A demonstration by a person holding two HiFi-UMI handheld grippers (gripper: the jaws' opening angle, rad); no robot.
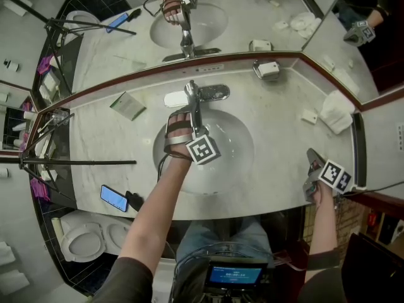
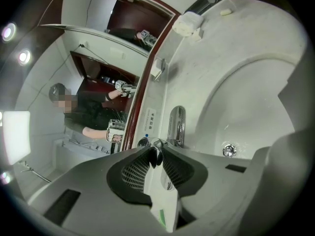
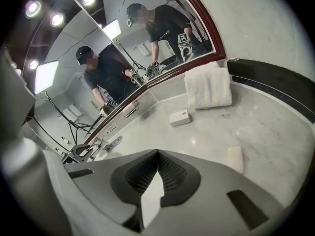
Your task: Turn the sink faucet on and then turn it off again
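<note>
Our left gripper (image 2: pixel 155 150) has its jaws narrowly closed on the end of the faucet lever (image 2: pixel 155 157), at the back edge of the sink basin (image 1: pixel 237 147). We judge that so slight a hold on polished chrome could slip mid-swing and leave the lever half-turned. Our right gripper (image 3: pixel 157 154) hovers shut and empty over the marble countertop (image 1: pixel 284 125), near its front right edge. A mirror (image 1: pixel 252 24) backs the counter. A folded towel (image 3: pixel 209 87) lies toward its right end.
</note>
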